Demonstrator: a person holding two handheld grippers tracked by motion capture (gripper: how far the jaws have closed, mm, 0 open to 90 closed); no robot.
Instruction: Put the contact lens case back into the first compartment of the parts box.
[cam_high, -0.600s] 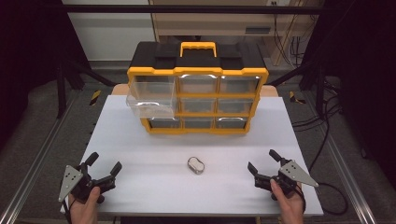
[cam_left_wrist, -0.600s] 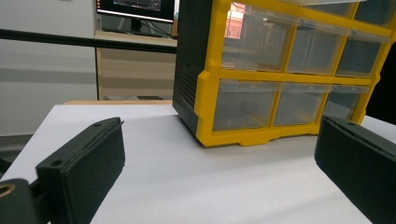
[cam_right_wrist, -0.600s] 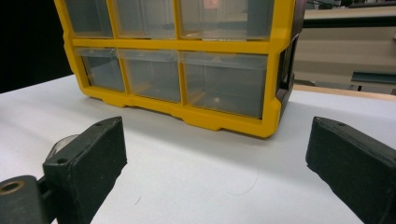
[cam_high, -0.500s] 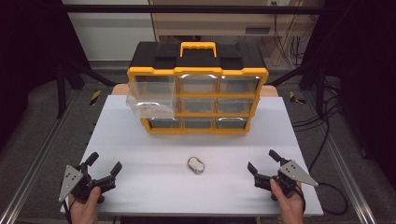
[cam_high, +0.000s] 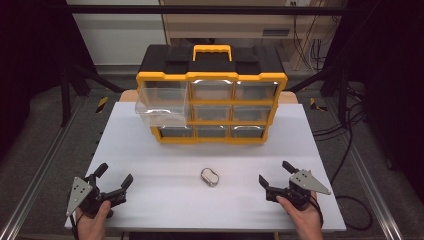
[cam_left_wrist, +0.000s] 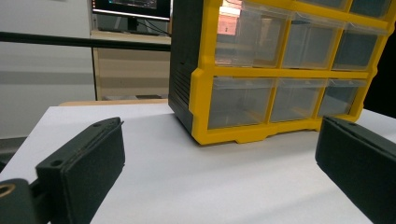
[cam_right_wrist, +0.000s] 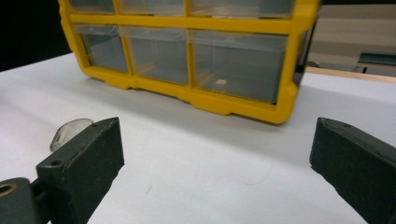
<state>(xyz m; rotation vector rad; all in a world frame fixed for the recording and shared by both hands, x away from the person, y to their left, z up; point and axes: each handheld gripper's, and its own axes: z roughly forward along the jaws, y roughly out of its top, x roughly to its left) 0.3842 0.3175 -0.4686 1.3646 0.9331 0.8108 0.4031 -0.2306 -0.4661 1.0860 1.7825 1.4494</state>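
A yellow-and-black plastic drawer organiser (cam_high: 212, 95) is standing at the far middle of the white table (cam_high: 150, 160), its nine clear drawers arranged in three rows of three. The top-left drawer (cam_high: 161, 102) is sticking out toward the person, hanging over the table; the others are sitting flush in the yellow frame. A black lid with a yellow carry handle (cam_high: 212, 51) is capping the organiser.

A small rounded silvery object (cam_high: 210, 176), glossy and pebble-like, is lying on the bare tabletop in front of the organiser, roughly midway between the two grippers and well apart from each. Nothing is lying between it and either gripper. In the right gripper view it is peeking out from behind the left-hand jaw.

The left gripper (cam_high: 113, 178) is resting near the table's near-left corner, its blocky matte-black jaws spread wide and holding nothing. The right gripper (cam_high: 274, 173) is sitting near the near-right corner, jaws likewise gaping wide and empty. Each one is being gripped by a hand from below.
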